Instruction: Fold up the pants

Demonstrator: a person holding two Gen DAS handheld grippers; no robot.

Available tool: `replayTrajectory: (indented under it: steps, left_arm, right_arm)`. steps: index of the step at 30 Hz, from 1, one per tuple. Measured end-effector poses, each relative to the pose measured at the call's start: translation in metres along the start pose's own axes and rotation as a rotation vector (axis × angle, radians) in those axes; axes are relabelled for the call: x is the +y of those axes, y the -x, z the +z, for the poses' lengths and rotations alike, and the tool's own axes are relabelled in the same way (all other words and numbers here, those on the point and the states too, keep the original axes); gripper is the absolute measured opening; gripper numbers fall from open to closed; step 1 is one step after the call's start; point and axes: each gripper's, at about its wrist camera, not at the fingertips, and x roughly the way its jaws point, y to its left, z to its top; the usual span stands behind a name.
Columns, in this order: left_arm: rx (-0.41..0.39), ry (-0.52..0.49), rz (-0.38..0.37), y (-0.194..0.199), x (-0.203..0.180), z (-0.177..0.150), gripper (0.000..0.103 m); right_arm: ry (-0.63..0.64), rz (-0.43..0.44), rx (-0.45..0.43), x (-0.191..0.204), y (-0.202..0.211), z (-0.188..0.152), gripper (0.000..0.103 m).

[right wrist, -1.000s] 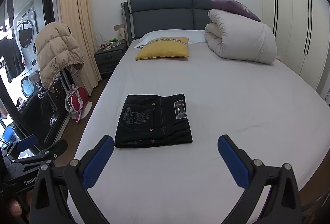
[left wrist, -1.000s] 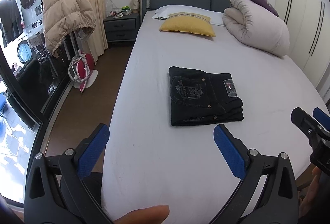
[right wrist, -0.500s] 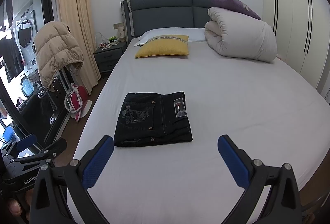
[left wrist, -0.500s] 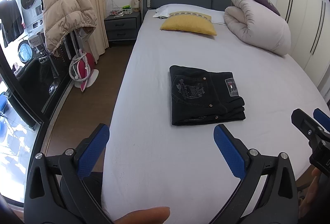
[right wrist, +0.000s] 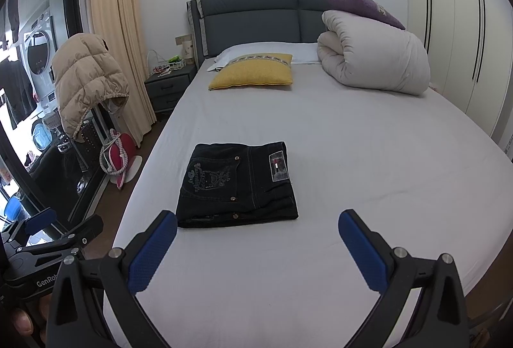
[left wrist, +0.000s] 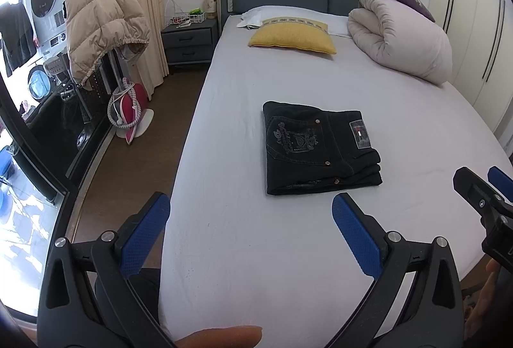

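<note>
Black pants (left wrist: 317,146) lie folded into a flat rectangle on the white bed (left wrist: 256,251), back pocket and label up. They also show in the right wrist view (right wrist: 237,184). My left gripper (left wrist: 251,219) is open and empty, held above the bed's near edge, short of the pants. My right gripper (right wrist: 256,239) is open and empty, also short of the pants. Each gripper shows at the edge of the other's view: the right one (left wrist: 487,190), the left one (right wrist: 54,229).
A yellow pillow (left wrist: 293,38) and a rolled white duvet (left wrist: 400,40) lie at the bed's head. A nightstand (left wrist: 187,40), a rack with a beige puffer jacket (left wrist: 99,24) and a red object (left wrist: 128,110) stand left of the bed. Wardrobes (right wrist: 465,43) line the right wall.
Both views have shifted slightly, so the pants sit a little lower and nearer in frame. The pants have not moved. Both grippers remain open.
</note>
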Motion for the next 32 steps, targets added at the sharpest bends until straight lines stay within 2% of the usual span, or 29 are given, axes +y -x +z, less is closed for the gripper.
replayTrajectory:
  steps: [32]
  left_arm:
    - [0.002, -0.016, 0.013, -0.011, 0.009, -0.001, 0.103]
  right_arm:
    - [0.005, 0.007, 0.020, -0.004, -0.007, -0.009, 0.103]
